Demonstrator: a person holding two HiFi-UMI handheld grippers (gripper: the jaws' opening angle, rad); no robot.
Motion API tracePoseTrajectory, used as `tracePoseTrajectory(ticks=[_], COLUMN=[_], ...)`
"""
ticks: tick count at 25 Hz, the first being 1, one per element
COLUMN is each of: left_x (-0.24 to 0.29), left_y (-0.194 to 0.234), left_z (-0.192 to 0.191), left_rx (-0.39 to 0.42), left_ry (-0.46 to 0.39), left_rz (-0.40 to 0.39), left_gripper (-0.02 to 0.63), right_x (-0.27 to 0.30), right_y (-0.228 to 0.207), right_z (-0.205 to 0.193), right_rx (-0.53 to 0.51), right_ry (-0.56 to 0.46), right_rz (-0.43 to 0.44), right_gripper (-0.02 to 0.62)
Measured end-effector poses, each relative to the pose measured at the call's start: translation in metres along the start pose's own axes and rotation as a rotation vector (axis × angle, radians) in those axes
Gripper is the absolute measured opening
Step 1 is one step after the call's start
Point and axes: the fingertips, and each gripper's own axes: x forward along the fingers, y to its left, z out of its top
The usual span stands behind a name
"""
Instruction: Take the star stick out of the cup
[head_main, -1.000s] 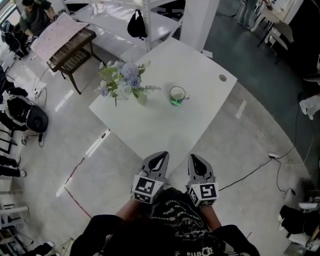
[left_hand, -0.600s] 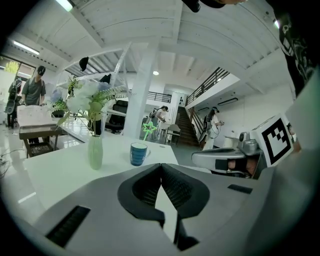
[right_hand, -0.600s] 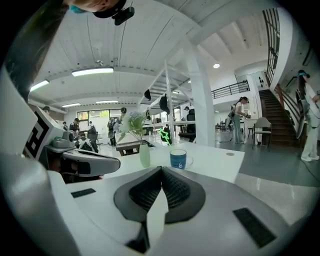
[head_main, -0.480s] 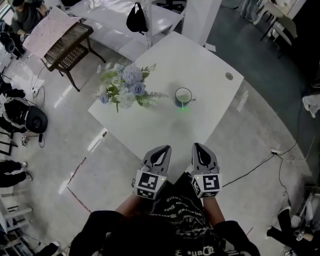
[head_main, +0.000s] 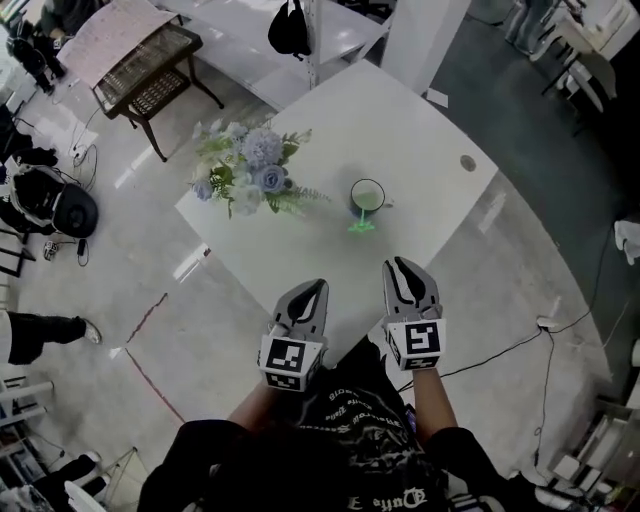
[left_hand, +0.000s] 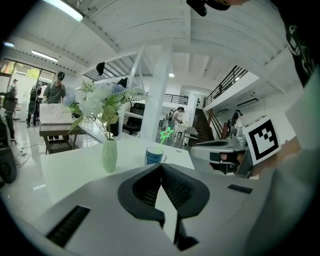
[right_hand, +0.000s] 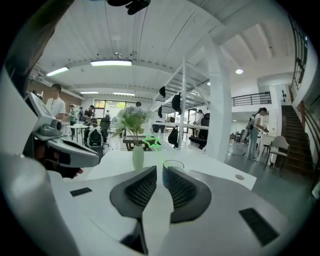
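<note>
A cup (head_main: 367, 195) stands near the middle of the white table (head_main: 400, 140). A green star stick (head_main: 361, 222) leans out of it toward me. In the left gripper view the cup (left_hand: 154, 155) is blue, with the star (left_hand: 165, 134) above its rim. Both grippers hover side by side over the table's near corner, well short of the cup. My left gripper (head_main: 315, 288) (left_hand: 161, 166) is shut and empty. The jaws of my right gripper (head_main: 405, 266) (right_hand: 162, 169) are opening with nothing between them. Beyond them I see the cup (right_hand: 173, 164) and star (right_hand: 151, 143).
A pale vase of blue and white flowers (head_main: 250, 180) stands on the table left of the cup, its vase (left_hand: 109, 155) close beside it. A cable hole (head_main: 468, 162) marks the table's right corner. A wooden bench (head_main: 150, 70), a pillar (head_main: 425, 40) and a floor cable (head_main: 520, 340) surround the table.
Both grippers have come forward over the table's near corner. The right gripper's jaws have parted. The cup and star stick have not moved on the table.
</note>
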Motion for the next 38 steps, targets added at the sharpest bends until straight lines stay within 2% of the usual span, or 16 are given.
tracePoseTrajectory(ticks=[4,11,19,29,35,38], left_x=[0.002,-0.003,-0.008,-0.014,-0.016,-0.015], left_y=[0.001,0.01,0.014,0.018,0.02,0.022], left_z=[0.004,0.005,0.003,0.005,-0.006,-0.008], left_rx=[-0.016,-0.036,-0.06,-0.074,-0.053,-0.051], left_ry=[-0.011,-0.021,-0.009,-0.011,0.007,0.009], left_rz=[0.064,0.189,0.29,0.391,0.434,0.445], left_gripper=[0.02,0.02,0.02,0.02,0.02,0.02], right_x=[0.025,0.064,0.099,0.118,0.124,0.127], right_y=[-0.012,-0.016,-0.007,0.007,0.006,0.005], right_z=[0.007,0.012,0.006,0.003,0.006,0.01], right_rx=[-0.117,-0.412,-0.568,-0.63,-0.668,-0.685], right_ry=[0.018,0.025,0.033,0.013,-0.013,-0.027], right_rz=[0.077,0.209,0.345,0.458,0.46,0.457], right_gripper=[0.129,0.147,0.152,0.141,0.034,0.025])
